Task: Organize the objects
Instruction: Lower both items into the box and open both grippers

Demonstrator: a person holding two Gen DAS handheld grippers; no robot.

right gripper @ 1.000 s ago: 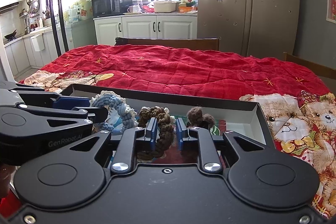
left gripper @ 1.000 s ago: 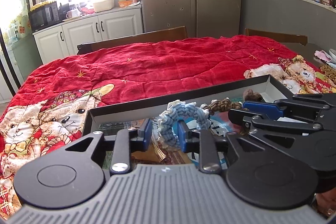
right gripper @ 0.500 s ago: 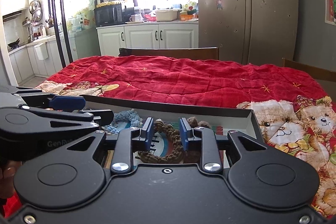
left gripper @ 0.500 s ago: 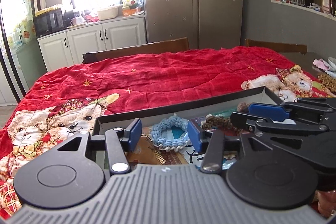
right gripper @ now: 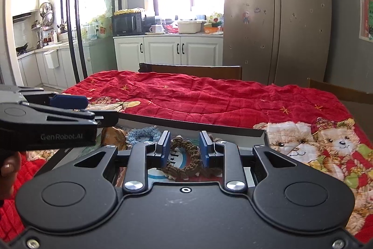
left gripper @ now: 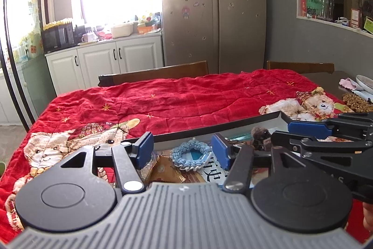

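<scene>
A light blue braided rope ring [left gripper: 190, 155] lies in a shallow black box [left gripper: 209, 128] on the red blanket. My left gripper [left gripper: 183, 151] is open and raised above it, holding nothing. A brown braided rope ring [right gripper: 184, 161] lies in the same box [right gripper: 193, 121], to the right of the blue ring [right gripper: 143, 133]. My right gripper [right gripper: 184, 147] is open above the brown ring, apart from it. Each gripper shows at the edge of the other's view.
A red blanket [right gripper: 209, 95] with teddy bear prints covers the table. A dark furry ball [left gripper: 260, 133] and printed papers lie in the box. Wooden chairs [left gripper: 160, 72] stand at the far side. Dishes and pet food [left gripper: 356, 99] sit at the far right.
Both grippers have opened, let go of their rope rings and lifted back. The blue and brown rings now lie flat in the box.
</scene>
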